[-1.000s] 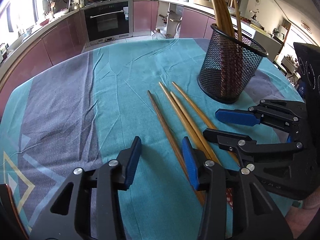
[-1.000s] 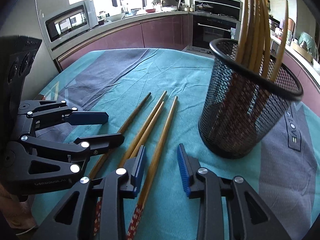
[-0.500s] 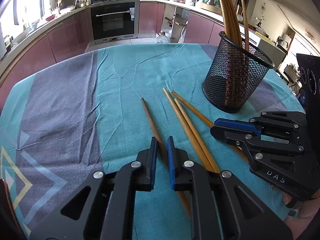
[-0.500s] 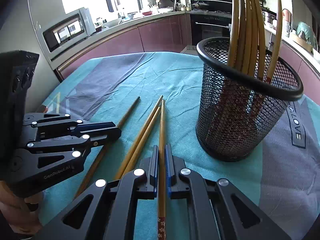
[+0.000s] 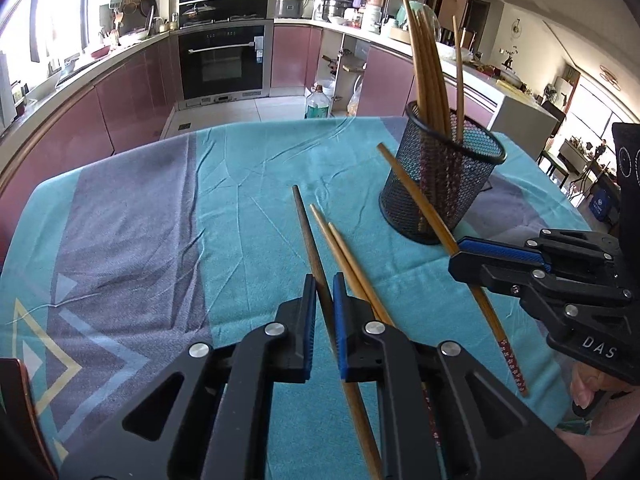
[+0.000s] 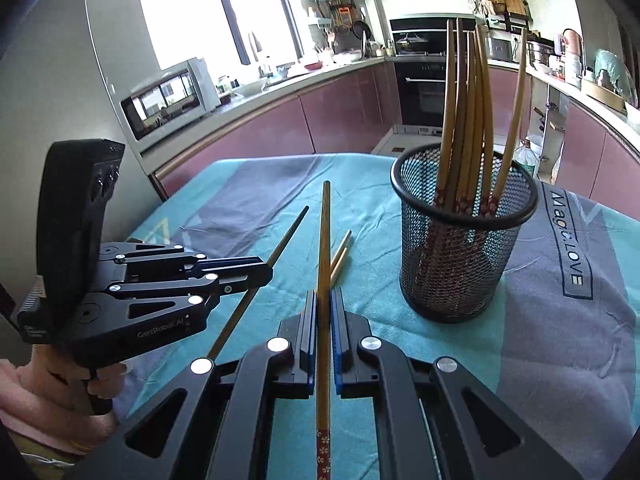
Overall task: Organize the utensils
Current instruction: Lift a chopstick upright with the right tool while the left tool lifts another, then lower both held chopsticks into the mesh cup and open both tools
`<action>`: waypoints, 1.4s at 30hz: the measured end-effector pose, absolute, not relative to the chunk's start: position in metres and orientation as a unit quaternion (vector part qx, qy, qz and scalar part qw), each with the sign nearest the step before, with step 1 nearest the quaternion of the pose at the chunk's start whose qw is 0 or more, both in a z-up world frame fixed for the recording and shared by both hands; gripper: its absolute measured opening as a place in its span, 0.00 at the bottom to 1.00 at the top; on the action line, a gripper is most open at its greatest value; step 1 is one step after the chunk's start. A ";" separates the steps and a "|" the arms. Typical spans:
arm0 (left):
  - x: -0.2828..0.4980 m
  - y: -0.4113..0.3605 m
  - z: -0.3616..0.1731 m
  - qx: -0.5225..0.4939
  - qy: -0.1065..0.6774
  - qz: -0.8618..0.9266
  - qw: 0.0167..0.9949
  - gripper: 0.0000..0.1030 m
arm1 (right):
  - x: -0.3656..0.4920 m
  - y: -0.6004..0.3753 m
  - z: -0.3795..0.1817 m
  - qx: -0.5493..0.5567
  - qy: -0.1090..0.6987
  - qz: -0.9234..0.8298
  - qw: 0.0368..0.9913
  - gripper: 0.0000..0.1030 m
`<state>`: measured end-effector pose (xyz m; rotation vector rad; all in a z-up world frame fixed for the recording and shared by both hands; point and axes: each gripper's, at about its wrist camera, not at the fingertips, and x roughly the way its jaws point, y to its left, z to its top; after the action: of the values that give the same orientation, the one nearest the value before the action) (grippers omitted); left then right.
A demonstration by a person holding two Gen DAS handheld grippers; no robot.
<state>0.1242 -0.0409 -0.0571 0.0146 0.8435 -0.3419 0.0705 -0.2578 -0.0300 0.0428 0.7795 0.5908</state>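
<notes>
My left gripper (image 5: 323,294) is shut on a dark-tipped wooden chopstick (image 5: 306,224), held clear of the cloth with its tip pointing away. My right gripper (image 6: 323,300) is shut on a lighter chopstick (image 6: 325,232) with a red flowered end, also raised. Each gripper shows in the other's view: the right gripper (image 5: 456,256) with its chopstick (image 5: 416,196), the left gripper (image 6: 262,276) with its chopstick (image 6: 286,238). Two more chopsticks (image 5: 344,248) (image 6: 340,256) lie side by side on the cloth between them. A black mesh holder (image 5: 440,188) (image 6: 460,248) stands beyond, with several chopsticks upright in it.
A teal and grey tablecloth (image 5: 140,220) covers the table. A hand (image 6: 52,396) grips the left tool's handle. Behind the table run pink kitchen cabinets, an oven (image 5: 222,60) and a microwave (image 6: 168,96). A water bottle (image 5: 318,102) stands on the floor past the far edge.
Both grippers went from open to shut, each on one chopstick. Both chopsticks then rose off the cloth, and the two left lying stayed put.
</notes>
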 end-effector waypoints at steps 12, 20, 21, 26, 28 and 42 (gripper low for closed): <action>0.105 -0.030 -0.022 -0.022 0.374 -0.200 0.905 0.08 | 0.052 -0.290 -0.001 0.058 0.329 0.277 0.901 0.05; 0.092 -0.019 0.004 -0.046 0.355 -0.232 0.904 0.07 | 0.048 -0.306 0.014 0.077 0.302 0.270 0.911 0.05; 0.091 -0.018 0.008 -0.051 0.352 -0.238 0.904 0.07 | 0.048 -0.307 0.017 0.079 0.298 0.269 0.912 0.05; 0.085 -0.016 0.027 -0.065 0.333 -0.257 0.905 0.07 | 0.047 -0.320 0.029 0.088 0.277 0.267 0.919 0.05; 0.083 -0.014 0.035 -0.067 0.323 -0.263 0.907 0.07 | 0.048 -0.322 0.034 0.087 0.269 0.266 0.922 0.05; 0.090 -0.016 0.075 -0.086 0.286 -0.286 0.911 0.07 | 0.053 -0.333 0.065 0.082 0.224 0.262 0.935 0.05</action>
<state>0.0900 -0.0161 0.0751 -0.1779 0.5898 -0.5887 0.0534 -0.3334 0.0652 0.1685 0.4589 0.5359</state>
